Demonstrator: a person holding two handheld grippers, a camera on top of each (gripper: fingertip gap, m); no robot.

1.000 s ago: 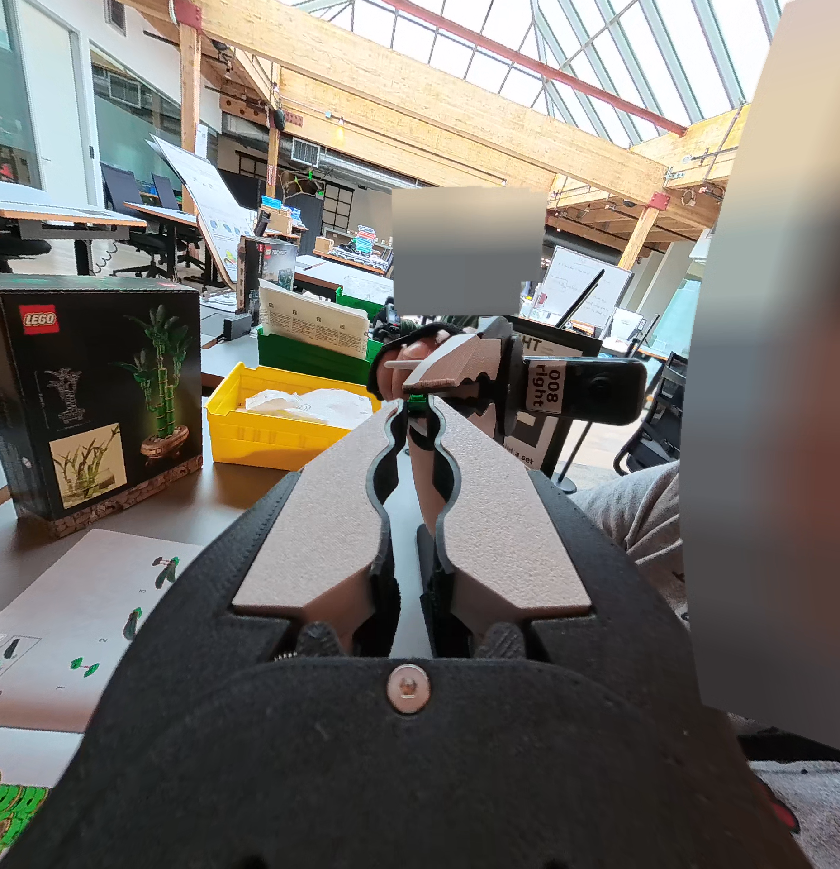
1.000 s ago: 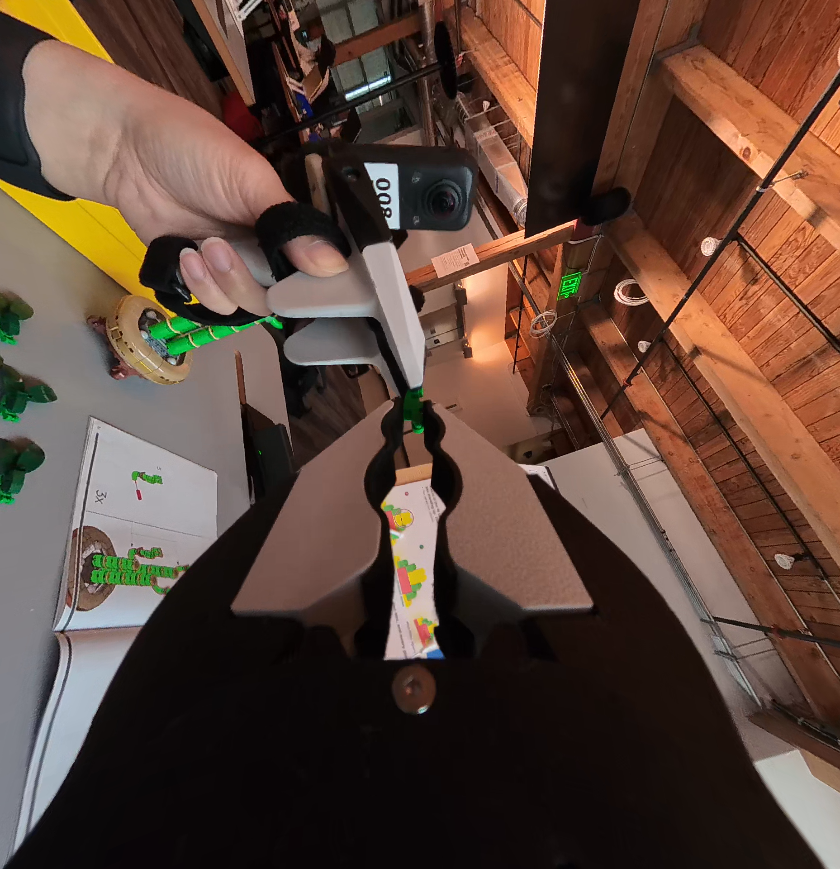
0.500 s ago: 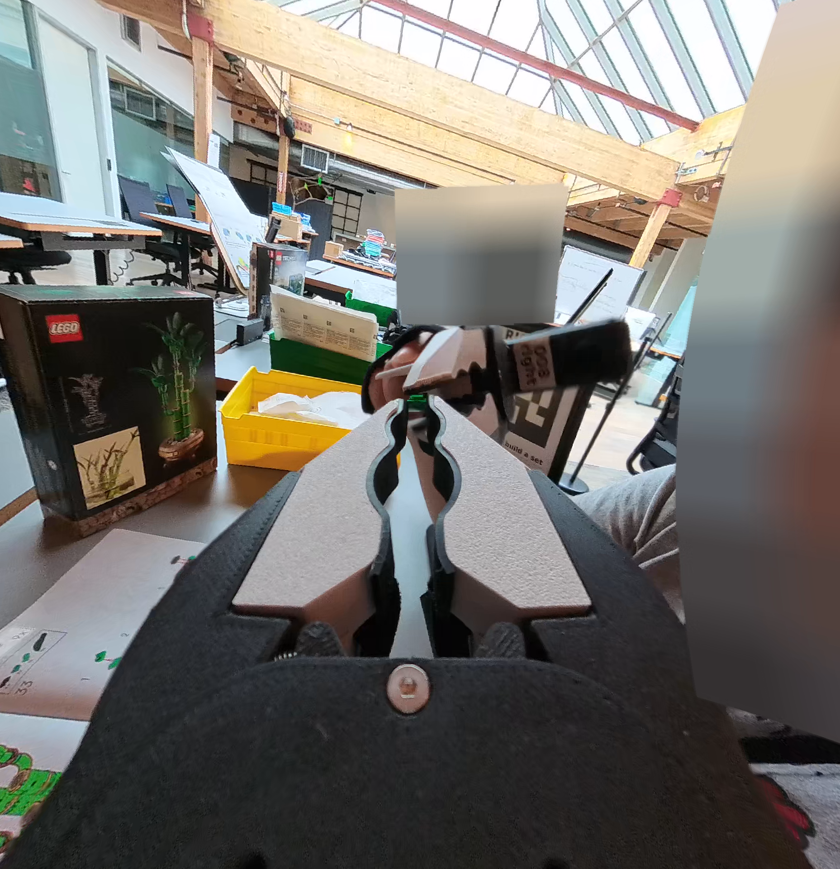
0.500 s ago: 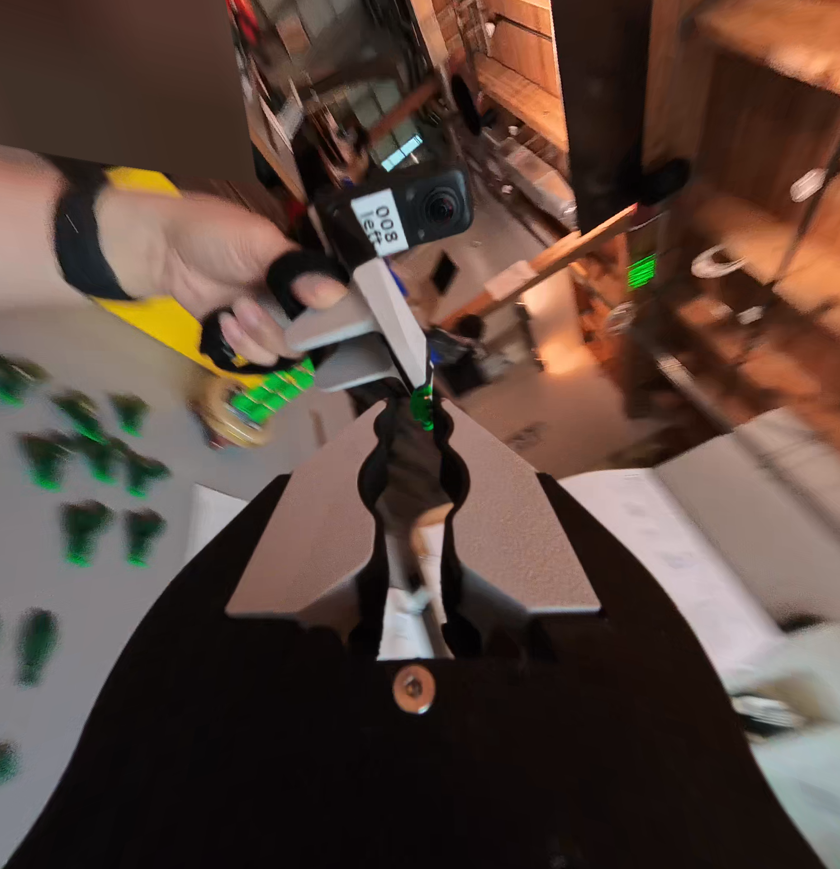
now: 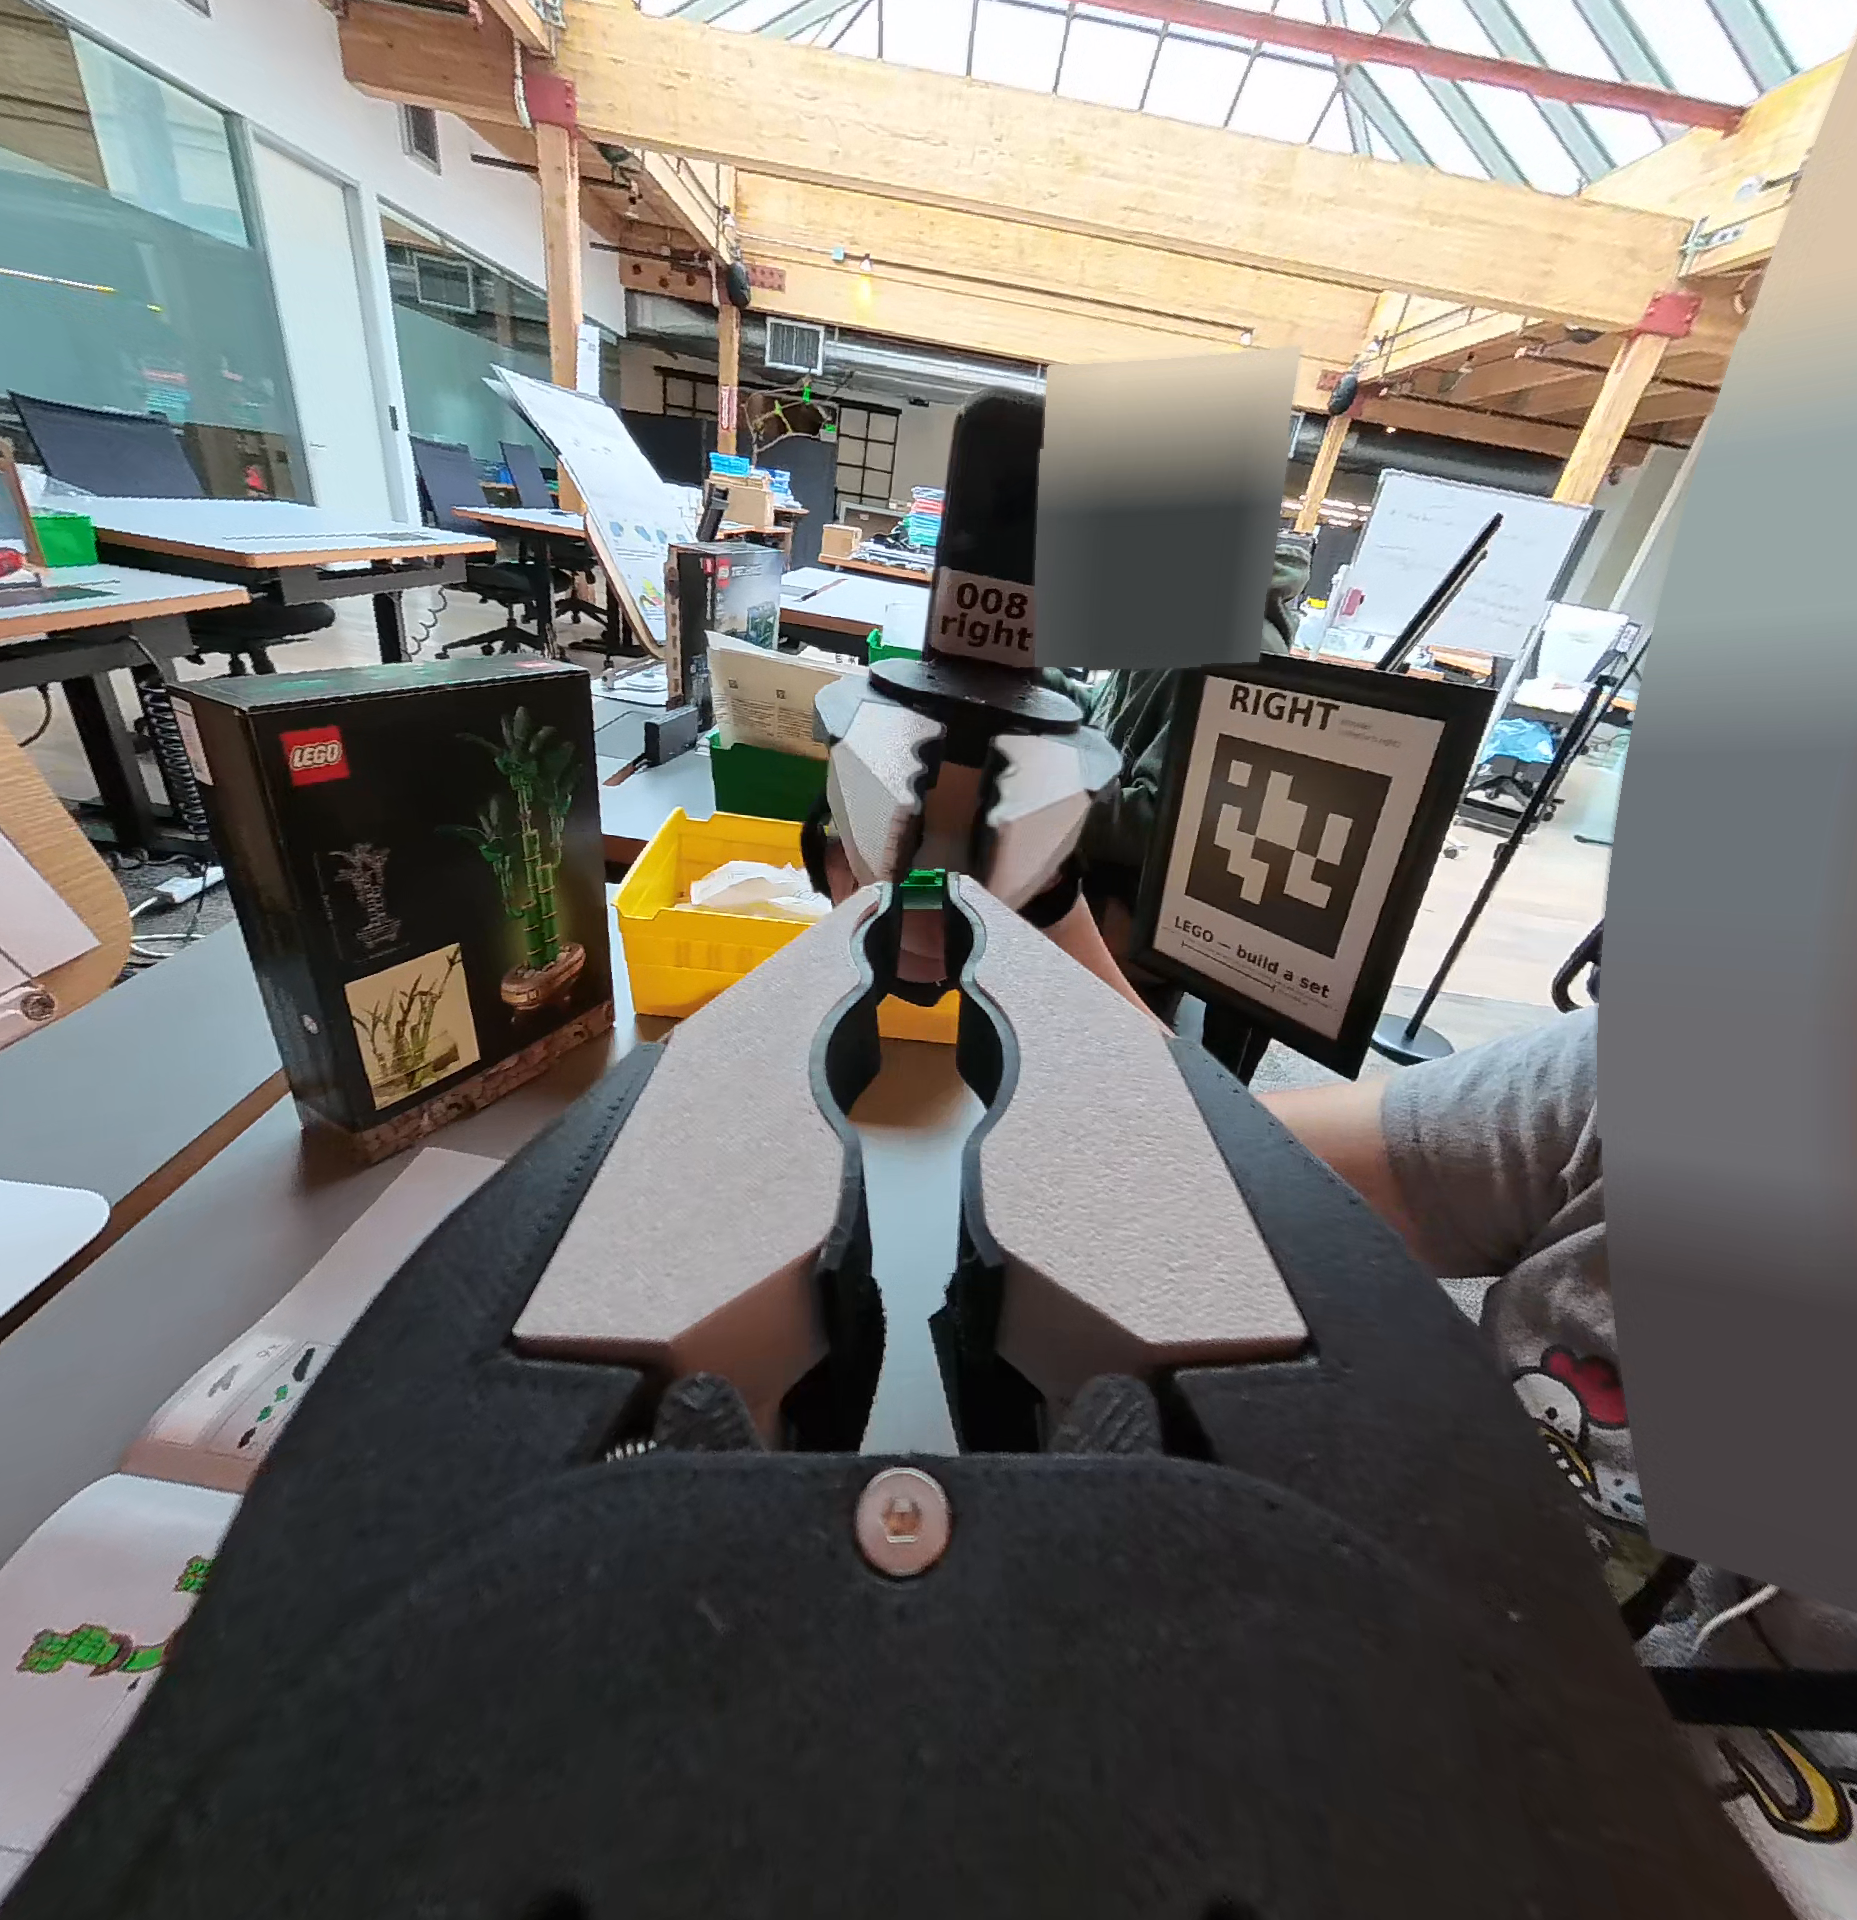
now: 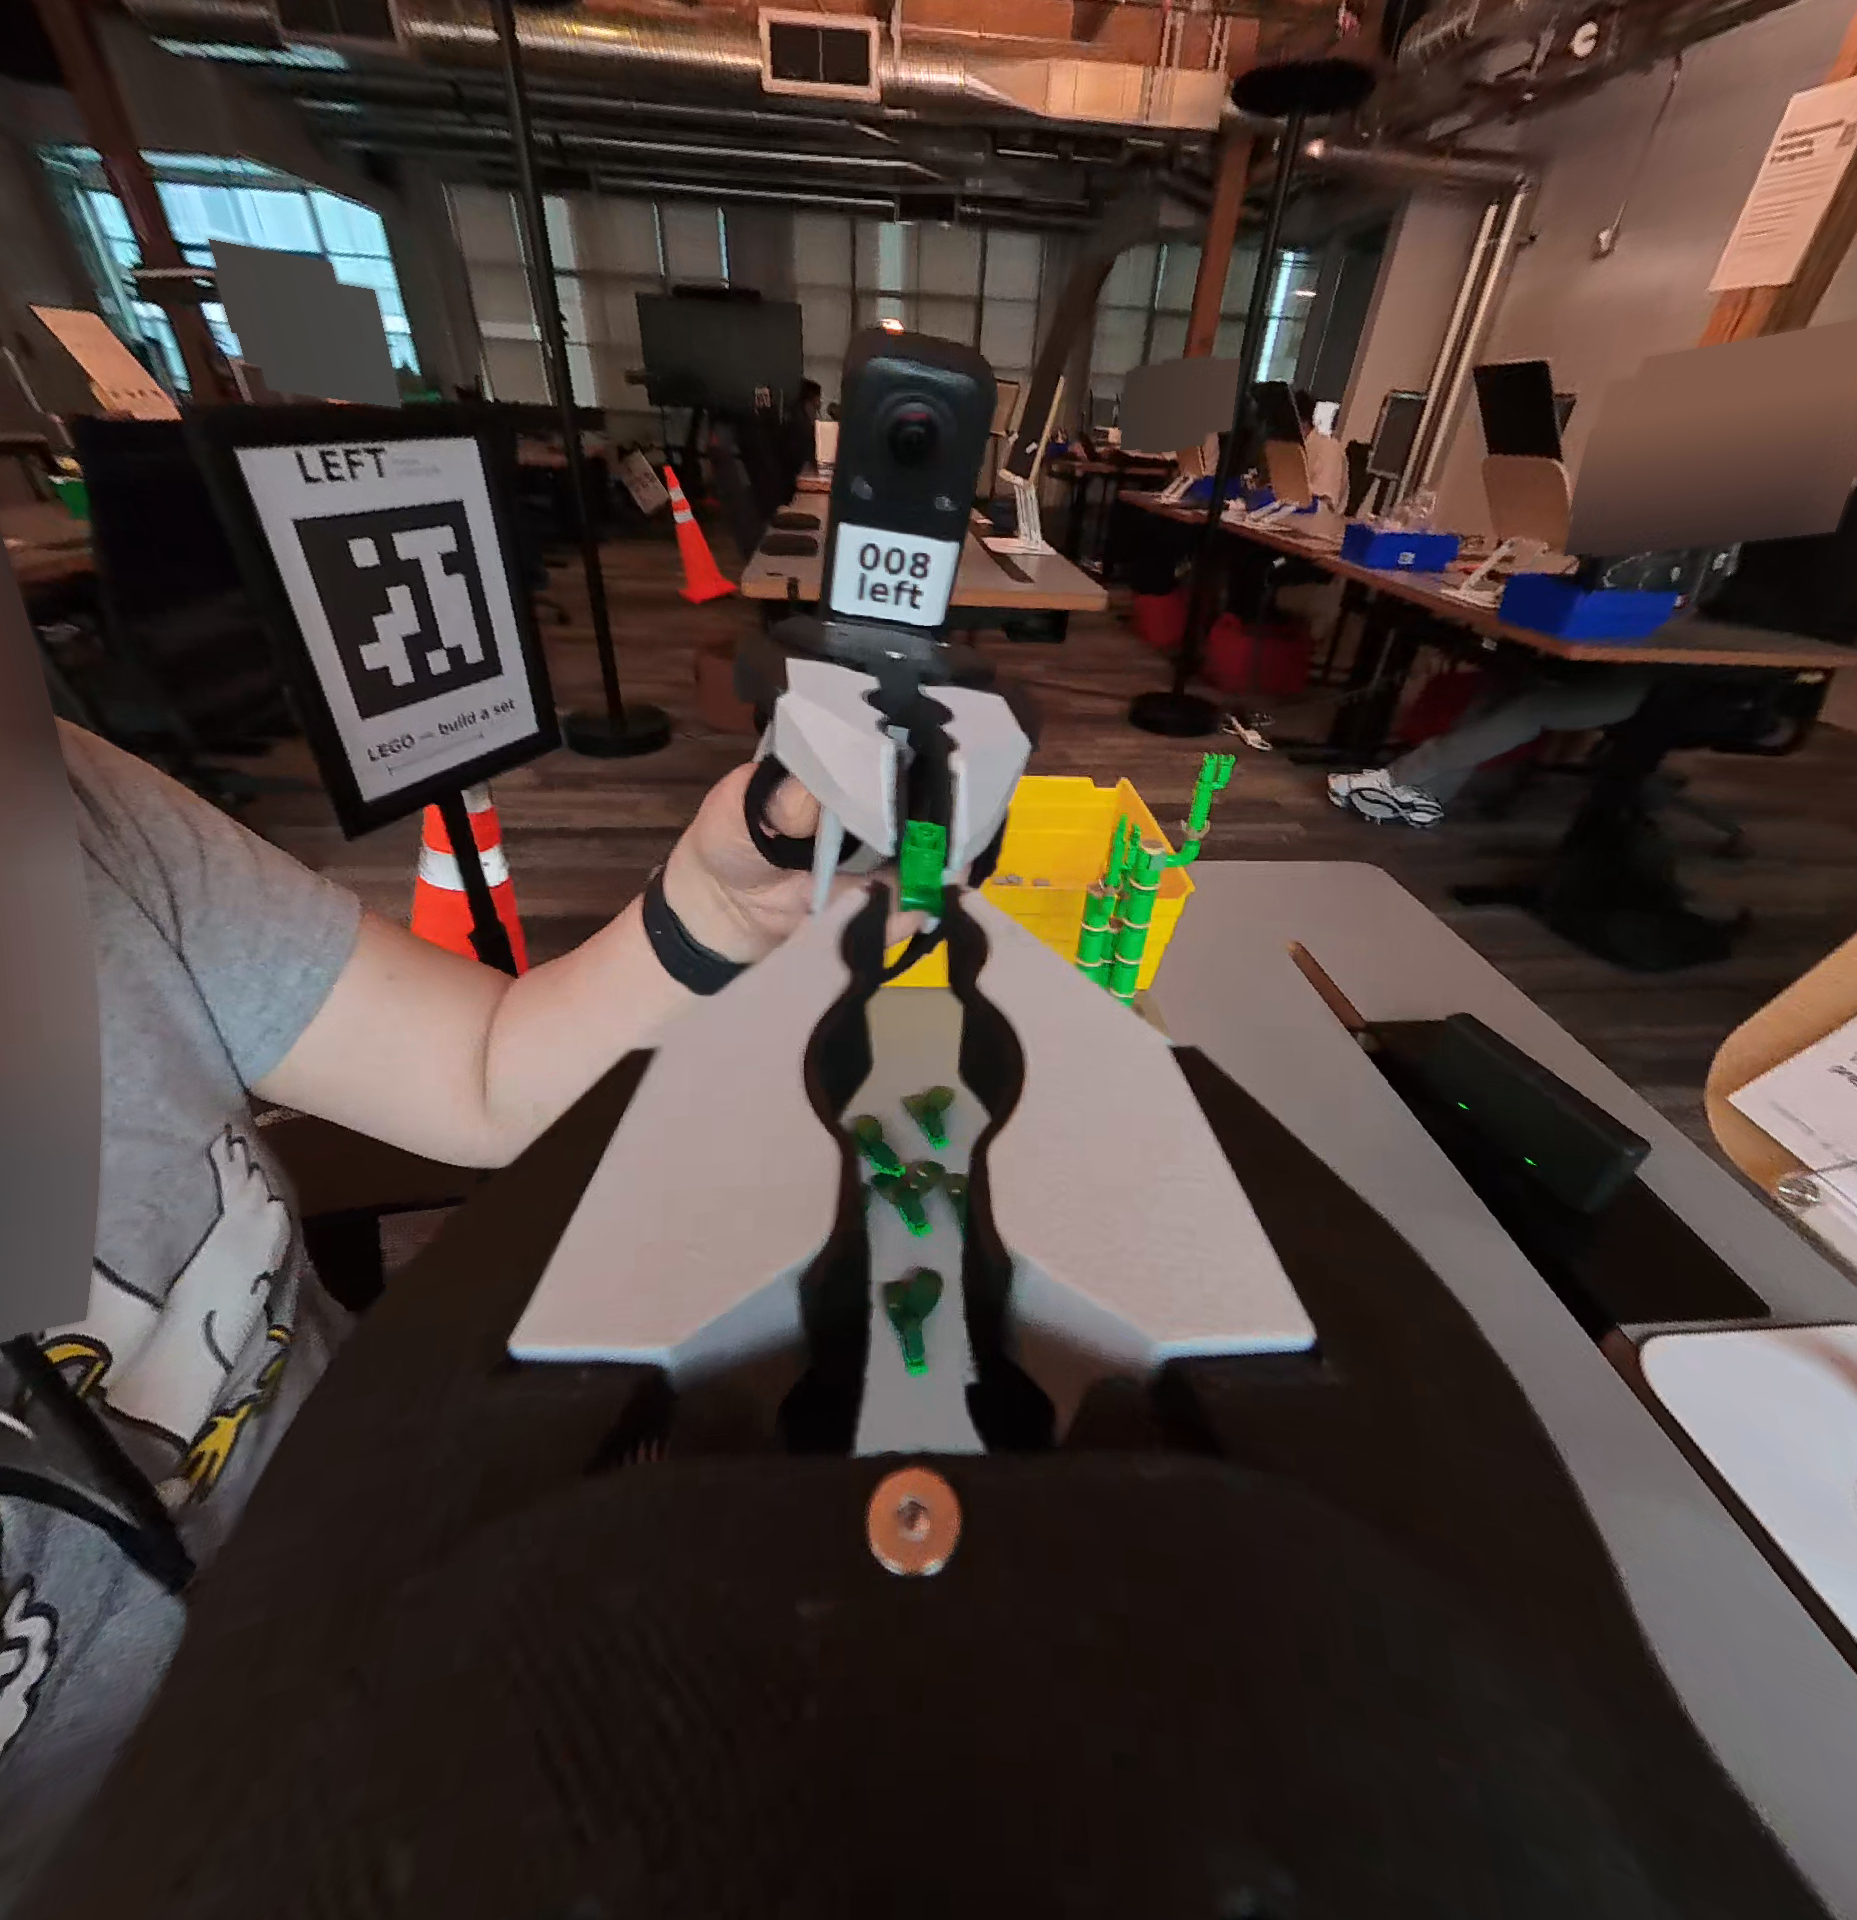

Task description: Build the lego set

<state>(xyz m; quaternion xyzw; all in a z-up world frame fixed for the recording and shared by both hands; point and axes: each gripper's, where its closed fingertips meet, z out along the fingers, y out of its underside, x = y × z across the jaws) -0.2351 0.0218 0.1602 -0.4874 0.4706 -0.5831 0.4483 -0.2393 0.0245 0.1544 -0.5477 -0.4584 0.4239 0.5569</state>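
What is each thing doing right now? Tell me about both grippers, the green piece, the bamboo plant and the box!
left gripper: shut on green piece, tip to tip with the right gripper.
right gripper: shut on green piece.
green piece: held in the air between both grippers.
bamboo plant: standing upright, partly built.
loose leaves: lying on the table.
Lego box: standing upright, closed.
yellow bin: open, holding white bags.

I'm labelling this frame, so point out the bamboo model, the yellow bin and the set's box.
bamboo model (image 6: 1116, 925), right wrist view, on its thick lower stalks.
yellow bin (image 5: 685, 951), left wrist view, on its front wall.
set's box (image 5: 404, 883), left wrist view, on its printed front face.
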